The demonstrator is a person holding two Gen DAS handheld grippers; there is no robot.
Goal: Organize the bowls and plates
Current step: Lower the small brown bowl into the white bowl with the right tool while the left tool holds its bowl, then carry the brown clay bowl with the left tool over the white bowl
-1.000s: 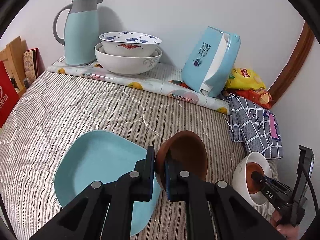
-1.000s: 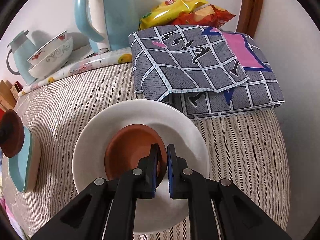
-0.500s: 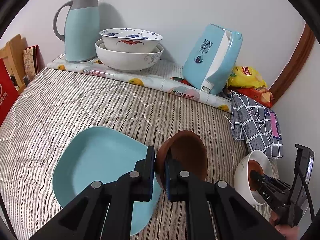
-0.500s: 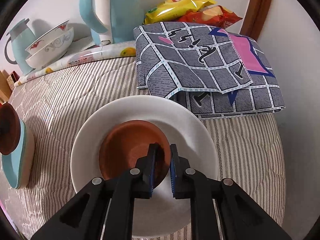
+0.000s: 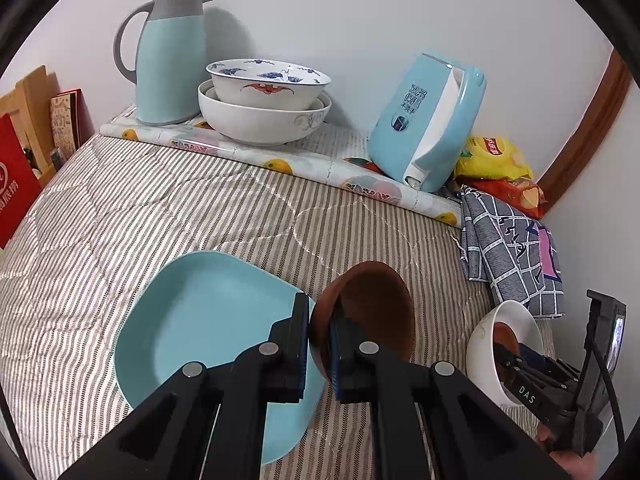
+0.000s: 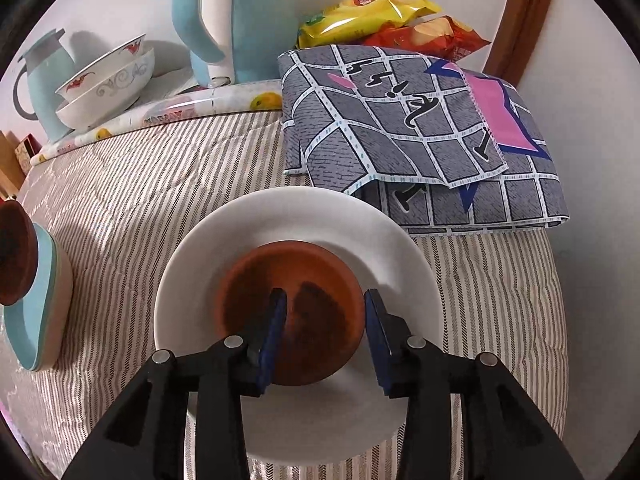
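My left gripper (image 5: 320, 332) is shut on the rim of a brown bowl (image 5: 372, 304) and holds it tilted just above a light blue square plate (image 5: 208, 320) on the striped bedding. A second brown bowl (image 6: 292, 276) sits in a white plate (image 6: 288, 216). Over it, my right gripper (image 6: 326, 320) has its jaws opening. One finger is inside the bowl and the other is outside its right rim, and neither pad presses on it. In the left wrist view the white plate (image 5: 480, 344) and the right gripper (image 5: 532, 364) show at the lower right.
Two stacked white bowls (image 5: 264, 108), a blue jug (image 5: 170, 56) and a blue kettle (image 5: 428, 120) stand on a fruit-print mat (image 5: 280, 164) by the wall. Snack bags (image 5: 496, 156) and a folded grey cloth (image 6: 420, 128) lie at the right. Red packaging (image 5: 12, 188) stands at the left.
My right gripper's jaws have spread apart and let go of the brown bowl, which now rests in the white plate. The left gripper still holds its bowl in the same place.
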